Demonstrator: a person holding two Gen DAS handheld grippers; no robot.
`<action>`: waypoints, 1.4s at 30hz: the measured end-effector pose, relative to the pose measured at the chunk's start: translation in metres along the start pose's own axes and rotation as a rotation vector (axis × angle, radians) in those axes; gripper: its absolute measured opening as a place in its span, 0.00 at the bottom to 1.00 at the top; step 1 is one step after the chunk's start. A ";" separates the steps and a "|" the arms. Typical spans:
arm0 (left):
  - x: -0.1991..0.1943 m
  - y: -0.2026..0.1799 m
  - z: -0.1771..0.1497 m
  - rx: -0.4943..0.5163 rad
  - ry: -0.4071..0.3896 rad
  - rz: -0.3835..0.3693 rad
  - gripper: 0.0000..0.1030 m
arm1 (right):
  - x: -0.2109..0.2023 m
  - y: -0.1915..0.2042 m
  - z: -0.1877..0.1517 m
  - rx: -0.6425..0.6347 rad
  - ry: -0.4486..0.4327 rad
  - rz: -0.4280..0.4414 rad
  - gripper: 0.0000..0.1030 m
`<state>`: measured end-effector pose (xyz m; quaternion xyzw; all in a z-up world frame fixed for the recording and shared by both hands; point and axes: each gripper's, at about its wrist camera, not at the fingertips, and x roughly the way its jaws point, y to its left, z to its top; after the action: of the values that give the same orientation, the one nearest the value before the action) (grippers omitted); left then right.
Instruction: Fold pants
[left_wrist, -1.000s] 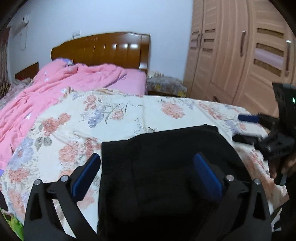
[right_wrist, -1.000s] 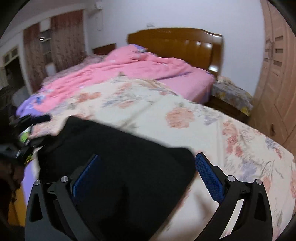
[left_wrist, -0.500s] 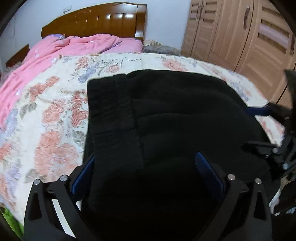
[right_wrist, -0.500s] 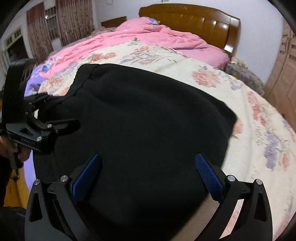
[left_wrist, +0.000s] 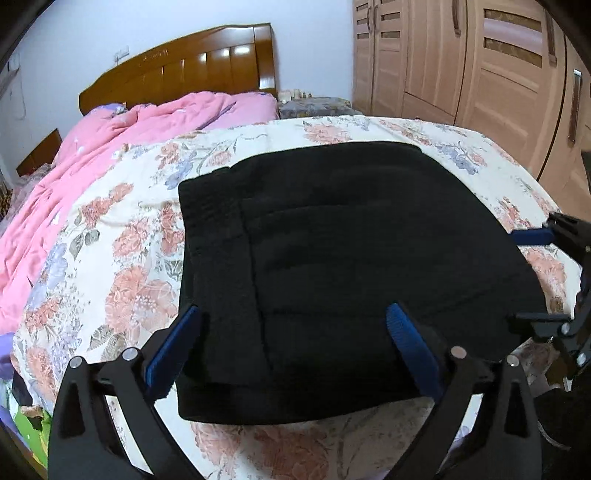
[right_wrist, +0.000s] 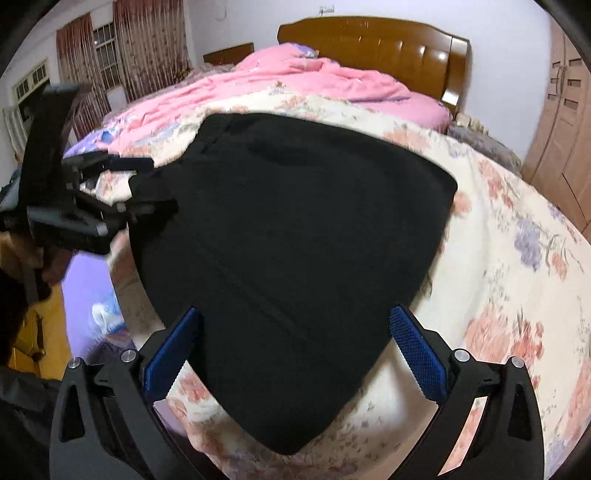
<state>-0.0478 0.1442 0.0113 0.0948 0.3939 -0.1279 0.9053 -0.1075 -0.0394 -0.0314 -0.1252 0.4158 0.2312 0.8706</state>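
Pants (left_wrist: 343, 266) lie folded into a thick black block on the floral bedspread (left_wrist: 122, 258), near the foot edge of the bed. In my left wrist view the longer side of the block runs left to right across the frame, with a banded strip along its left end running away from me toward the headboard (left_wrist: 184, 70). Fabric is matte, soft-looking, with faint horizontal creases across the top layer; edges fairly squared, near edge rounded where it doubles over. Pink quilt (left_wrist: 92, 147) sits bunched well beyond. My left gripper (left_wrist: 291, 347) is spread wide, blue pads either side of the near edge, nothing pinched. My right gripper (right_wrist: 291, 343) is likewise spread wide over a near corner of the block, gripping nothing. Wardrobe (left_wrist: 480, 62) stands to the right
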 end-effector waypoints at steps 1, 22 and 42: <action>0.001 -0.002 -0.002 0.008 0.004 0.007 0.99 | 0.003 0.000 -0.004 0.003 0.015 -0.004 0.95; -0.026 -0.005 0.043 0.004 -0.047 -0.007 0.98 | -0.005 -0.006 -0.011 0.071 0.019 -0.003 0.95; 0.143 -0.013 0.150 0.083 0.177 -0.086 0.99 | -0.022 -0.036 0.020 0.116 -0.082 0.005 0.95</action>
<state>0.1454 0.0682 0.0054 0.1261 0.4706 -0.1741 0.8558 -0.0874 -0.0690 -0.0009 -0.0643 0.3929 0.2138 0.8921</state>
